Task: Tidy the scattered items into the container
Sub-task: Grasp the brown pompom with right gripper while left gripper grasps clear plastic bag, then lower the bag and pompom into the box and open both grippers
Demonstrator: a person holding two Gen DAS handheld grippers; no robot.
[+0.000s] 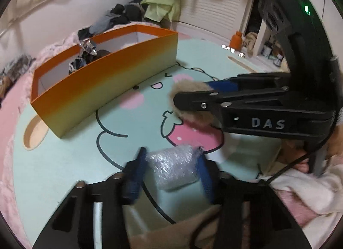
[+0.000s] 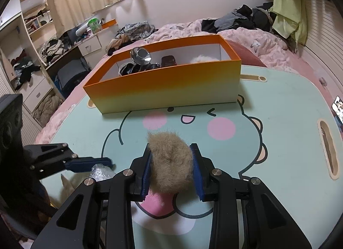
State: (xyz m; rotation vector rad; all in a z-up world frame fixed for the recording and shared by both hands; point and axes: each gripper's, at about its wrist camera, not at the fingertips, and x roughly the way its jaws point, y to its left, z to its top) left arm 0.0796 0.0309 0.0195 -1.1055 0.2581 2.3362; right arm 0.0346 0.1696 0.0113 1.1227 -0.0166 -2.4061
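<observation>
Both grabs are made — my left claw (image 1: 171, 163) pinches the bubble-wrap wad (image 1: 173, 165), my right claw (image 2: 171, 163) clamps the furry pom-pom (image 2: 170, 161), low over the worktop (image 2: 278, 141). Next — lift both over the orange box's (image 2: 163, 94) rim.

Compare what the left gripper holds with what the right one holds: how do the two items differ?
The left gripper is shut on a clear plastic bundle: shiny, crinkled, see-through. The right gripper is shut on a tan fur ball: matte, fuzzy, opaque. The fur ball bulges past its pads; the bundle fits between its own. Both sit over the table, outside the orange box.
</observation>
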